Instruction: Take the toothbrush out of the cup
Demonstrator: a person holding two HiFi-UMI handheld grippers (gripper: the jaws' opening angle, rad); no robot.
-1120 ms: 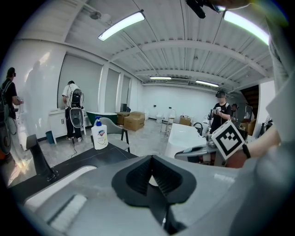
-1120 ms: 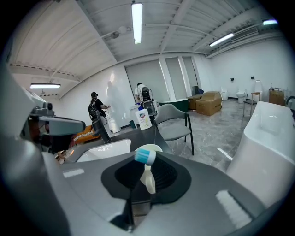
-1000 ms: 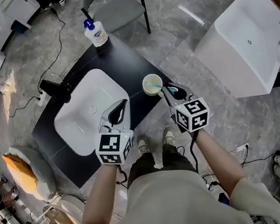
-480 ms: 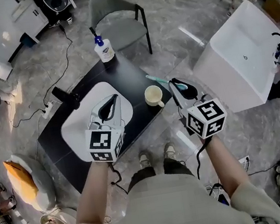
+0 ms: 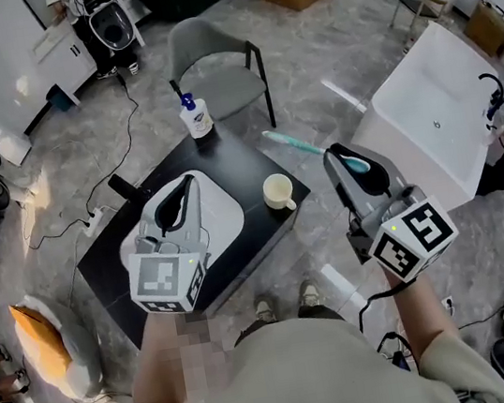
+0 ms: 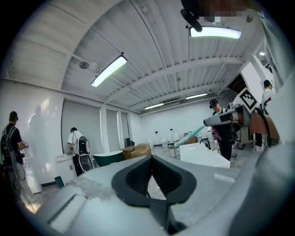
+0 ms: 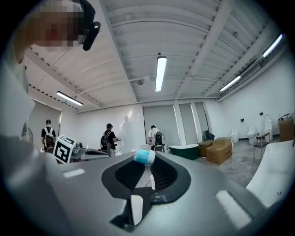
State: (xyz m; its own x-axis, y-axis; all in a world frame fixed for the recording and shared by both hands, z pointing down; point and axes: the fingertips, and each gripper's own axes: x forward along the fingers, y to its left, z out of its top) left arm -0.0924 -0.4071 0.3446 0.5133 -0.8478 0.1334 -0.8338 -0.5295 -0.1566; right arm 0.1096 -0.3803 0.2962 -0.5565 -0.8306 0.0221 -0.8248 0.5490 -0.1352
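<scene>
The teal toothbrush is clear of the cream cup and hangs in the air beyond it, lying nearly level. My right gripper is shut on one end of it, and that end shows between the jaw tips in the right gripper view. The left gripper view also catches the toothbrush off to the right. The cup stands upright near the right edge of the black table. My left gripper hovers over the white basin, its jaws shut with nothing in them.
A soap pump bottle stands at the table's far corner, with a grey chair behind it. A white bathtub sits to the right. Cables run across the floor on the left. People stand in the background.
Both grippers have risen toward the camera. The right one lifted the toothbrush up out of the cup, so it now hangs high above the table. The cup stayed where it was.
</scene>
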